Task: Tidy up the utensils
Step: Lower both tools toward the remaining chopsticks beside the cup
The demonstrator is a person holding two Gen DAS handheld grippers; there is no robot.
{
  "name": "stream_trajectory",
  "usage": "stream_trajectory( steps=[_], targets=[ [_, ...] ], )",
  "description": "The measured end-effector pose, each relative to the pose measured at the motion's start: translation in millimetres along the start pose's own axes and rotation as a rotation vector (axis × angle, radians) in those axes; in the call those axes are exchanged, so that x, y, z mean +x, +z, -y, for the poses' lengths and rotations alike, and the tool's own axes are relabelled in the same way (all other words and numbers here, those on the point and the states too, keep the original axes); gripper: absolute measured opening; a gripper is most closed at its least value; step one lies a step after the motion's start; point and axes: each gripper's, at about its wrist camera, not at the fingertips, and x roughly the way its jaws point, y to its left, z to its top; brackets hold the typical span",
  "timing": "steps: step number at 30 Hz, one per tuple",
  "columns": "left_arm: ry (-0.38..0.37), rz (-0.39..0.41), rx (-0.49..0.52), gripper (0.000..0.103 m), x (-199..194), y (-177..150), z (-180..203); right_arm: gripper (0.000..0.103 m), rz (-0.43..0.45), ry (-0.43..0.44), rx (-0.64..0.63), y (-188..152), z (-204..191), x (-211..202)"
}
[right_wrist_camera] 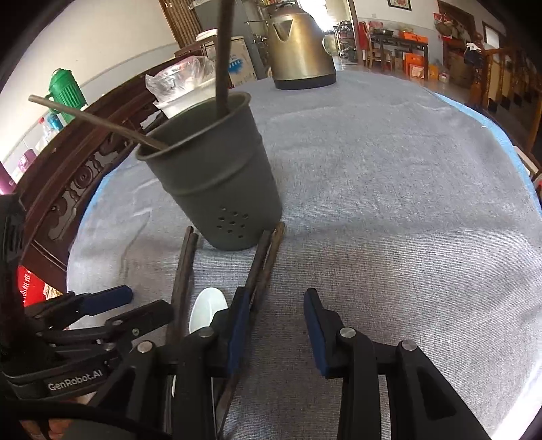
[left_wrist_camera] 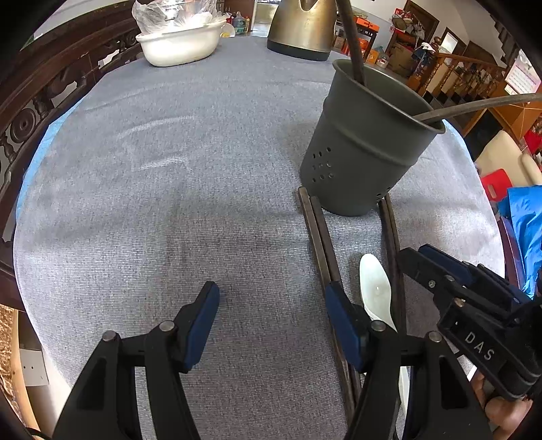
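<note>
A grey perforated utensil holder (left_wrist_camera: 366,145) (right_wrist_camera: 216,176) stands on the grey cloth with two dark chopsticks (left_wrist_camera: 354,40) (right_wrist_camera: 223,57) leaning in it. Two pairs of dark chopsticks lie in front of it, a left pair (left_wrist_camera: 318,237) (right_wrist_camera: 184,270) and a right pair (left_wrist_camera: 389,233) (right_wrist_camera: 266,260). A white spoon (left_wrist_camera: 376,287) (right_wrist_camera: 206,304) lies between them. My left gripper (left_wrist_camera: 271,311) (right_wrist_camera: 145,301) is open over bare cloth, its right finger above the left pair. My right gripper (right_wrist_camera: 276,314) (left_wrist_camera: 416,257) is open, its left finger at the right pair.
A metal kettle (left_wrist_camera: 301,27) (right_wrist_camera: 298,50) stands at the far edge of the table. A white basin (left_wrist_camera: 179,44) with a plastic bag in it sits at the far left. A carved wooden chair back (left_wrist_camera: 40,101) borders the left side. Bare cloth (right_wrist_camera: 406,203) stretches to the right.
</note>
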Motion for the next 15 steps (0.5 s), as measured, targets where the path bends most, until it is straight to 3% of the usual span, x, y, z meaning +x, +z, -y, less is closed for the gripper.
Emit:
stream_trajectory(
  steps=[10, 15],
  targets=[
    [-0.021, -0.007, -0.01, 0.066, -1, 1, 1, 0.037, -0.013, 0.022, 0.01, -2, 2, -1],
    [0.014, -0.008, -0.003, 0.068, 1, 2, 3, 0.037, -0.01, -0.016, -0.013, -1, -2, 0]
  ],
)
